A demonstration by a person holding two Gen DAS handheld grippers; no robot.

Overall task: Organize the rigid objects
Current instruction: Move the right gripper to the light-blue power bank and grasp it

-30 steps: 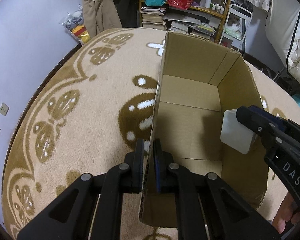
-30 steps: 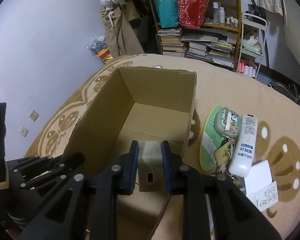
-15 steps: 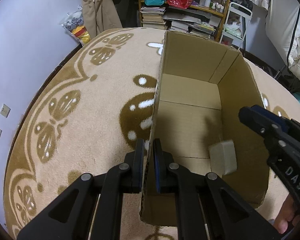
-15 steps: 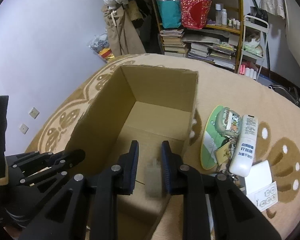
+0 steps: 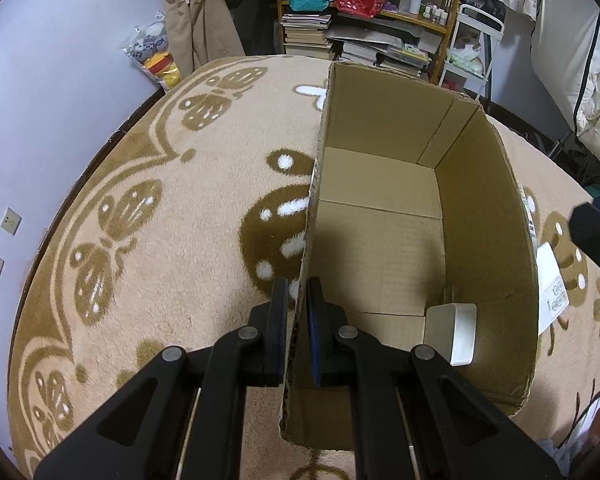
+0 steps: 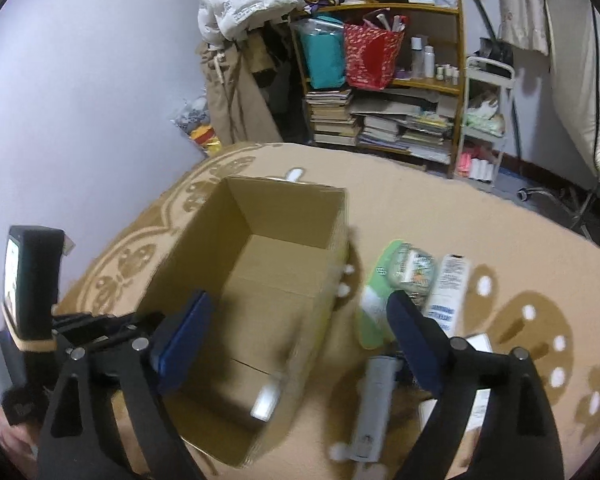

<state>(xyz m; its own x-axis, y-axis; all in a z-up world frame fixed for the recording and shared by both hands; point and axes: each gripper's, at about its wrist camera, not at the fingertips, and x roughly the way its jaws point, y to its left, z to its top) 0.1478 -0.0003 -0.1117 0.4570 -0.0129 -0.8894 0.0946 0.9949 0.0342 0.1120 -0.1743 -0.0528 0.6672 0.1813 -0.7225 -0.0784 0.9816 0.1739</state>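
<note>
Carpet (image 5: 180, 208) with a brown pattern carries everything we see, and on it stands the open cardboard box (image 5: 380, 240). We see the left claw (image 5: 298, 316) pinched together on the box's near wall, steadying it. The right claw (image 6: 296, 336) has just been opening; its jaws now stand wide apart with nothing between them, above the box's near right corner. One white adapter (image 5: 452, 330) lies on the box floor against the right wall, so we judge one item stowed. Outside, right of the box, wait the white remote (image 6: 448, 288), a grey remote (image 6: 374, 408), the green pad (image 6: 374, 312) and a patterned pouch (image 6: 414, 268): most of the sorting is left.
</note>
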